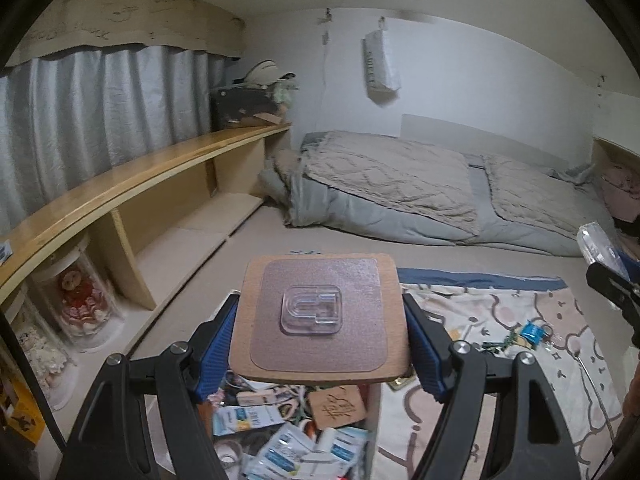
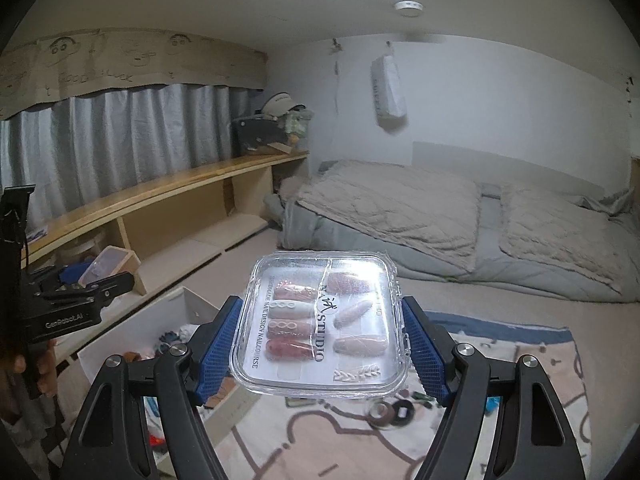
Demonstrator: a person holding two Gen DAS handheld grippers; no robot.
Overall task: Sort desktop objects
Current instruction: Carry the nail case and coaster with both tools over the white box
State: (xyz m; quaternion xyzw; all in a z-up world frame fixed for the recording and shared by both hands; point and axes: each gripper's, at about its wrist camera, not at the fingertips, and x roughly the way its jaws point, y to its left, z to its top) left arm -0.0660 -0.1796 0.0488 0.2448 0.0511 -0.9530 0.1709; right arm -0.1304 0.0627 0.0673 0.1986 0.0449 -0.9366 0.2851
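My left gripper point(image 1: 320, 336) is shut on a square wooden board point(image 1: 320, 366) that carries a clear adhesive hook point(image 1: 311, 310); the blue pads press its two side edges. It hangs above a white storage box point(image 1: 374, 412) crammed with sachets and small items. My right gripper point(image 2: 322, 338) is shut on a clear plastic case of press-on nails point(image 2: 324, 324), held level above the patterned mat point(image 2: 304, 440). In the right wrist view the left gripper point(image 2: 100, 280) and its board show at the far left, over the white box point(image 2: 132, 340).
A patterned mat point(image 1: 500, 360) holds small loose items: a blue piece point(image 1: 532, 330), tape rolls point(image 2: 390, 412). A low wooden shelf point(image 1: 132, 184) runs along the left with dolls point(image 1: 78, 300) under it. A bed with grey quilts point(image 1: 420, 184) lies beyond. A hand point(image 2: 44, 364) grips the left tool.
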